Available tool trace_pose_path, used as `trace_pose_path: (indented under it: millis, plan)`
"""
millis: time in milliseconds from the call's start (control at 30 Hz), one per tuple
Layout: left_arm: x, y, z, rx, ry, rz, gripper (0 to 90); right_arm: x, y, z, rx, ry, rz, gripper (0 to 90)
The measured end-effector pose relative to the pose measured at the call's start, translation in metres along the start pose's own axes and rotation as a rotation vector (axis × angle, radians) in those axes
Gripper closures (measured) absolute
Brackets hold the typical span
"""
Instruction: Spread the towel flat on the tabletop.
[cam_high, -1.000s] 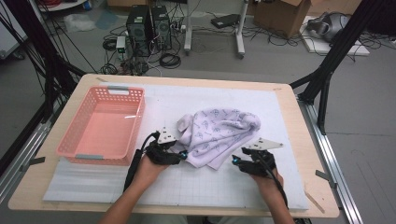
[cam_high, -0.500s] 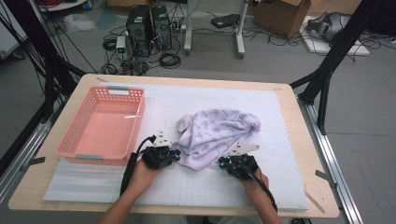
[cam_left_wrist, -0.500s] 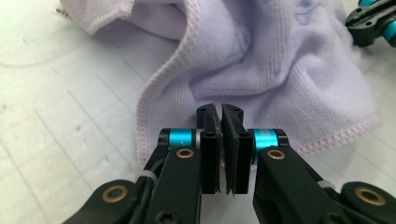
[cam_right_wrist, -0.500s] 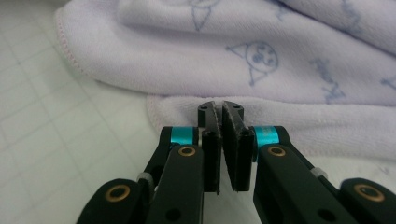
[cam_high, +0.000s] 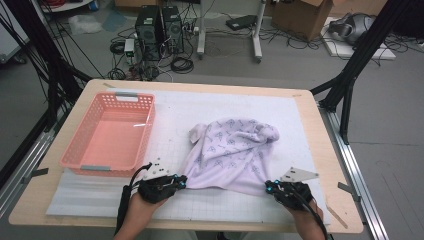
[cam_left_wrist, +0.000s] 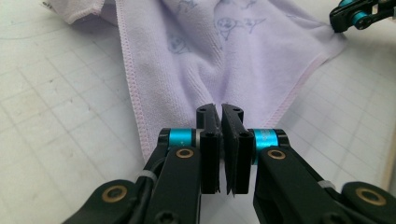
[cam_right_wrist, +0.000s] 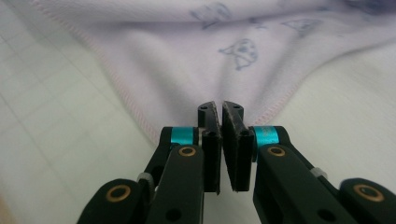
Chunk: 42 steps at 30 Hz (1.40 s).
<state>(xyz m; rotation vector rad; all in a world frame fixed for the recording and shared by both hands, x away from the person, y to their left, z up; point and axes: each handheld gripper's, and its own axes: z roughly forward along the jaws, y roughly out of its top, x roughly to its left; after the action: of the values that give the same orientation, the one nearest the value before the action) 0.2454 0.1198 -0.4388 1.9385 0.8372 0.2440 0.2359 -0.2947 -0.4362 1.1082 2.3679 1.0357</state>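
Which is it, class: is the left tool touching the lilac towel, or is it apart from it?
Touching. In the left gripper view the left tool has its jaws shut on a corner of the lilac towel, the cloth bunching into them.

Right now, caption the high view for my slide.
Both grippers, left and right, shut on the lilac towel's near corners, beside a pink basket.

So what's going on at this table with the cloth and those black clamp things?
A person holds a clamp tool in each hand and works on a pale lilac printed towel lying on the white gridded mat. The left gripper is shut on the towel's near left corner, the right gripper on its near right corner, with the near edge stretched between them. The far part is bunched up. A pink plastic basket sits at the left.
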Motion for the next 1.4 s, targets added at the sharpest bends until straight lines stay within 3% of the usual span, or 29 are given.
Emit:
trace_pose_path:
  millis: [167,300,333,400,433,500,567,633,867,933,967,1000,1033,1067,1233,1400]
  plan:
    - [-0.011,-0.011,-0.008,0.002,-0.033,-0.026,85.1,-0.011,-0.022,-0.030,-0.015,-0.034,0.053,86.0]
    - [-0.021,-0.015,-0.006,-0.002,-0.073,0.009,80.8,-0.013,-0.032,-0.045,-0.009,-0.035,0.067,84.8]
    - [-0.021,-0.014,-0.006,-0.014,-0.058,0.006,73.1,-0.013,-0.033,-0.046,-0.008,-0.039,0.066,83.1]
    - [-0.017,-0.012,-0.008,-0.054,-0.001,-0.013,52.9,-0.014,-0.032,-0.047,-0.022,-0.059,0.080,71.6]
    - [-0.014,-0.011,-0.009,-0.077,0.024,-0.027,47.6,-0.016,-0.032,-0.048,-0.042,-0.071,0.095,66.2]
    - [-0.005,-0.008,-0.010,-0.103,0.059,-0.051,45.9,-0.020,-0.030,-0.047,-0.078,-0.090,0.132,56.4]
    - [0.002,-0.005,-0.007,-0.100,0.062,-0.079,45.1,-0.023,-0.027,-0.043,-0.088,-0.113,0.148,53.0]
    - [0.007,-0.001,0.001,-0.084,0.061,-0.084,45.1,-0.027,-0.024,-0.035,-0.081,-0.123,0.161,51.6]
    - [0.013,0.009,0.035,0.064,0.066,-0.082,43.4,-0.028,-0.016,-0.006,0.000,-0.121,0.146,51.6]
    - [0.011,0.010,0.039,0.078,0.085,-0.060,45.8,-0.028,-0.016,-0.003,-0.005,-0.131,0.144,53.6]
    - [0.009,0.010,0.039,0.085,0.086,-0.039,55.2,-0.028,-0.016,-0.003,-0.003,-0.128,0.143,59.5]
    - [0.006,0.009,0.038,0.089,0.105,-0.018,65.7,-0.028,-0.016,-0.004,-0.004,-0.114,0.140,71.3]
    - [0.006,0.009,0.036,0.102,0.088,0.003,80.6,-0.027,-0.016,-0.005,-0.002,-0.089,0.140,82.1]
    - [0.005,0.007,0.034,0.105,0.080,-0.004,86.6,-0.025,-0.017,-0.007,0.004,-0.079,0.127,84.8]
    - [-0.001,-0.004,0.013,0.087,0.074,-0.013,87.1,-0.022,-0.023,-0.018,0.026,-0.059,0.102,86.1]
    - [-0.010,-0.017,-0.013,0.040,0.033,-0.039,87.1,-0.018,-0.032,-0.034,0.021,-0.025,0.098,86.0]
